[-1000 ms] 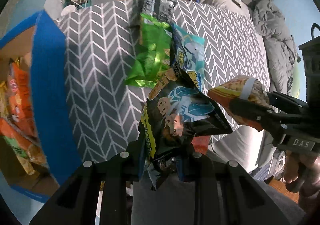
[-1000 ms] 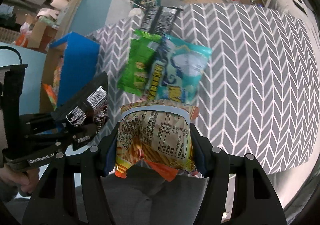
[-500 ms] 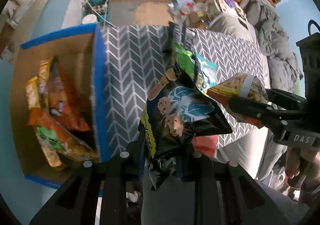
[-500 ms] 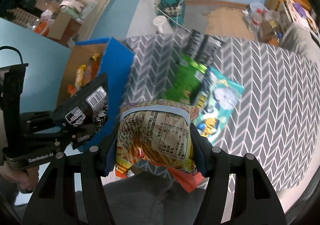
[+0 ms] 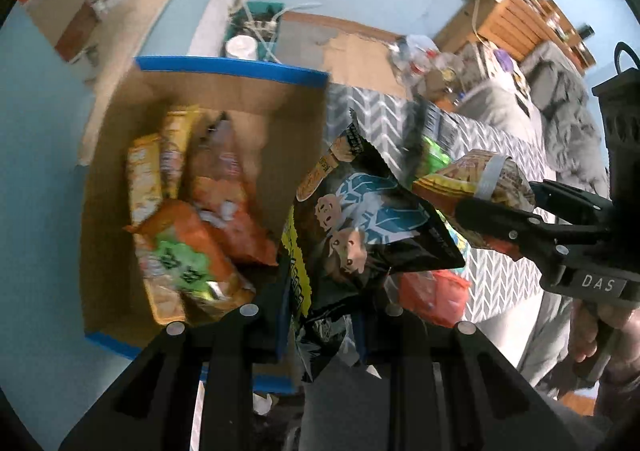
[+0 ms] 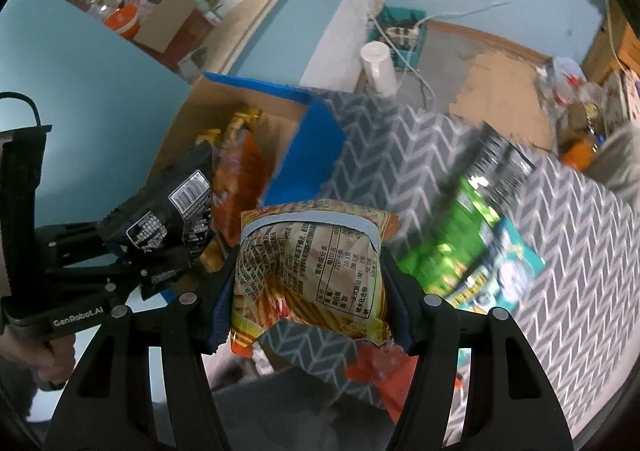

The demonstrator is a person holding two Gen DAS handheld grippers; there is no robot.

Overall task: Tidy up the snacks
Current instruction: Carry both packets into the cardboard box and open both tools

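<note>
My left gripper point(image 5: 320, 315) is shut on a black snack bag point(image 5: 360, 227) with cartoon faces, held in the air over the right edge of an open cardboard box point(image 5: 208, 91) with blue flaps. Several orange and yellow snack packs point(image 5: 192, 235) lie inside it. My right gripper point(image 6: 312, 291) is shut on a yellow snack bag point(image 6: 312, 263), its printed back facing the camera, just right of the box point(image 6: 320, 135). In the right wrist view the left gripper point(image 6: 160, 255) with the black bag point(image 6: 168, 211) hangs at the left. The right gripper point(image 5: 472, 207) and yellow bag point(image 5: 476, 179) show at the right of the left wrist view.
A green bag point(image 6: 452, 243), a teal bag point(image 6: 504, 275) and a black striped pack point(image 6: 500, 159) lie on the grey chevron cloth point(image 6: 580, 235). An orange-red pack point(image 5: 432, 291) lies near the cloth's edge. A white cup point(image 6: 378, 67) and cables stand behind the box.
Both grippers have carried their bags leftward from over the chevron cloth to the box, which now fills the left of both views. Neither grip has changed.
</note>
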